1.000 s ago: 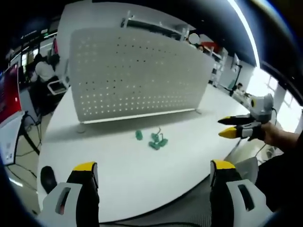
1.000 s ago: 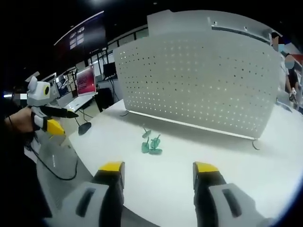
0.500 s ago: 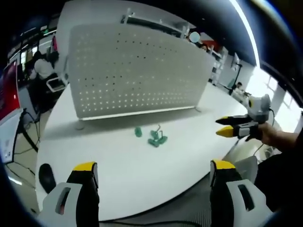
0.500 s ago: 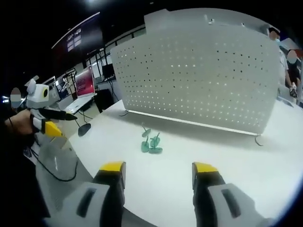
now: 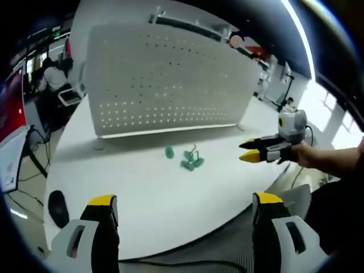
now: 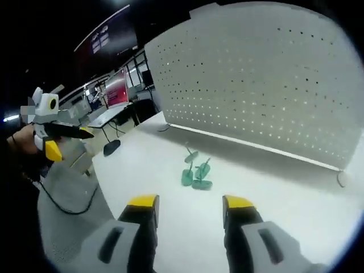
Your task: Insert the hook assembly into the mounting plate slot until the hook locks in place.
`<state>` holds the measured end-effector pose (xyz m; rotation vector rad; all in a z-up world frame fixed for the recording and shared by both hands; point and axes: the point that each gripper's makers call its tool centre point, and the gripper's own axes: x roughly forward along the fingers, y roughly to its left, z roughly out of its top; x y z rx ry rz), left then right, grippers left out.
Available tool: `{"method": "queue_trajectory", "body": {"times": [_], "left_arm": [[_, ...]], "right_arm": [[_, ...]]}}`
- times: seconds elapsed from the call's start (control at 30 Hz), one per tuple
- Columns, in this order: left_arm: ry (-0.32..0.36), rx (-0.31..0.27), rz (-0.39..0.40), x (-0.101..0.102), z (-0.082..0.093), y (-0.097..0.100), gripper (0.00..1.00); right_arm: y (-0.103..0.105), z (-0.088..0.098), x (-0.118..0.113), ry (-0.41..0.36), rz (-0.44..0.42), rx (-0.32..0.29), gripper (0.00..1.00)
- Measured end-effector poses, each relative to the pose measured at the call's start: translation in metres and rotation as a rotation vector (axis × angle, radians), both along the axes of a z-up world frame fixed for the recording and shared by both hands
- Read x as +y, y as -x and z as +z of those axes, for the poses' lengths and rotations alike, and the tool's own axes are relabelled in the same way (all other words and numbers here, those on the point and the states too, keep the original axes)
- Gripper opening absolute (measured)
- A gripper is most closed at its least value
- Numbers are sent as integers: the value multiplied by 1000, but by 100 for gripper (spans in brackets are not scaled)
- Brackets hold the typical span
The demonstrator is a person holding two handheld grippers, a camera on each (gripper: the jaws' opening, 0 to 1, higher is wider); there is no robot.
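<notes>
Green hooks (image 5: 191, 160) lie before the pegboard (image 5: 170, 79), unobstructed

Black mouse (image 5: 57, 208) on white table (image 5: 142, 193); red screen (image 6: 121, 86) behind.

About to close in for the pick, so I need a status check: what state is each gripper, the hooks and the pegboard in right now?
Left gripper: open, holding nothing.
Right gripper: open, holding nothing, above the table short of the hooks.
Green hooks: loose in a small cluster on the white table, none gripped, none in the board.
Pegboard panel: standing upright on the table behind the hooks, with nothing hung on it.
</notes>
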<state>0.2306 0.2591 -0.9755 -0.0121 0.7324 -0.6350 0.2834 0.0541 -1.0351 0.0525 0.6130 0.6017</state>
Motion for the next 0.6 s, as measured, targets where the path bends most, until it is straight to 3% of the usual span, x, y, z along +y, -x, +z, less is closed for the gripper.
{"method": "queue_trajectory", "body": {"times": [0.07,0.17,0.27,0.6], "left_arm": [[2,1,-1,0,0,0,100],[5,-1,1,0,1,-1,100],[17,-11,0,-1,3,-3,100],[3,9,16,8,-2,-2,100]], "right_arm": [[-8,-2,7,-24,25,8,38],[-25,-14,14,14,58,28,35],[-40,-21,22,2,70,44,34],[-73,-50,40,129,186,55,24]]}}
